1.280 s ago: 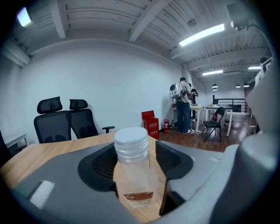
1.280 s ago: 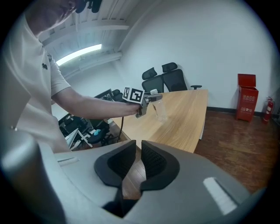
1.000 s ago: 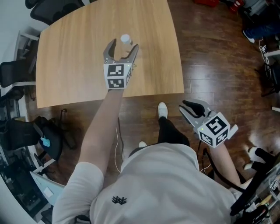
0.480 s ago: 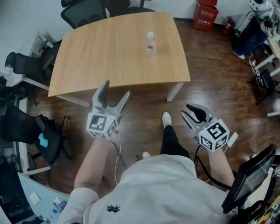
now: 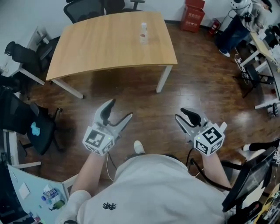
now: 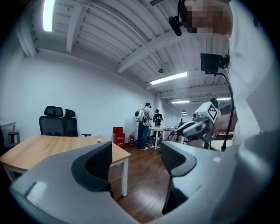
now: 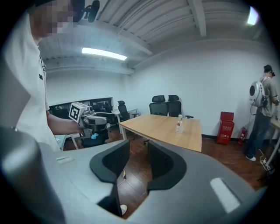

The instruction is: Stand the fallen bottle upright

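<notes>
A clear plastic bottle (image 5: 143, 33) stands upright near the far right end of the wooden table (image 5: 100, 48). It also shows small in the right gripper view as the bottle (image 7: 179, 124) and tiny in the left gripper view (image 6: 99, 138). Both grippers hang over the dark wood floor, well back from the table. My left gripper (image 5: 120, 109) holds nothing and its jaws are closing; in its own view the left gripper (image 6: 135, 159) frames only floor. My right gripper (image 5: 180, 114) is open and empty, likewise in its own view (image 7: 136, 162).
Black office chairs (image 5: 85, 8) stand behind and left of the table. A red crate (image 5: 193, 13) sits at the back right. Two people (image 6: 146, 124) stand at a far desk. More desks and cables line the right side (image 5: 258, 65).
My left gripper has pulled back from the bottle's top to low over the floor. The right gripper has shifted a little. The whole view has backed away from the table.
</notes>
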Tool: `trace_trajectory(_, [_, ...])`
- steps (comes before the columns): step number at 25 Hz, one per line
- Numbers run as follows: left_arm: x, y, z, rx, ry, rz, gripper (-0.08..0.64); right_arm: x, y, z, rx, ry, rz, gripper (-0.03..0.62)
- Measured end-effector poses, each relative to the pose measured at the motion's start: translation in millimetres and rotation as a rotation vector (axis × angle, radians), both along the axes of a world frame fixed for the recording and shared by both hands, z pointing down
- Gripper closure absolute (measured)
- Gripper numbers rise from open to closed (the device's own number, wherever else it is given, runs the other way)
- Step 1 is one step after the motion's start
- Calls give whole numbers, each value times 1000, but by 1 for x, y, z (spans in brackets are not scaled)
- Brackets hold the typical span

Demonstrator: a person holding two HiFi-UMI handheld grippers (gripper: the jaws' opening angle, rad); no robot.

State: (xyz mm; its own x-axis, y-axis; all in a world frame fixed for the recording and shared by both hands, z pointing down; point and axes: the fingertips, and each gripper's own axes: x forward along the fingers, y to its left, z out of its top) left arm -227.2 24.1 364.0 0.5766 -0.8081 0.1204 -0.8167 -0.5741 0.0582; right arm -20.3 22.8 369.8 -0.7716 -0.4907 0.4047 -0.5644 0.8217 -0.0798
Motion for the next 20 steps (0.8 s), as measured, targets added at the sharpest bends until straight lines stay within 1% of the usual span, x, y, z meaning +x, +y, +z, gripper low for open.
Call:
trace_trajectory(2, [22,28,11,-22,-7,36,222,10,22,-3,18,-10,-1,459])
trace_trajectory(5, [59,67,17,-24,-24,90,222,33,53,-6,45,-27,2,459])
trace_trajectory(7, [86,93,12,-21,-1,123,224,54,78,-4,54,-38,3,457])
trace_trajectory(9, [111,119,8,-19,26,148,237,75,103,2,53,-49,11,457])
trace_trajectory(12, [142,163,6,-23,15,172,240,98,146,11,28,-72,18,457])
trace_trajectory(16, [167,212,-1,-21,6,186,239,119,186,7,24,-81,8,457])
trace_trajectory(20, [180,247,-2,-44,27,174,239,136,215,-8,52,-99,-1,459])
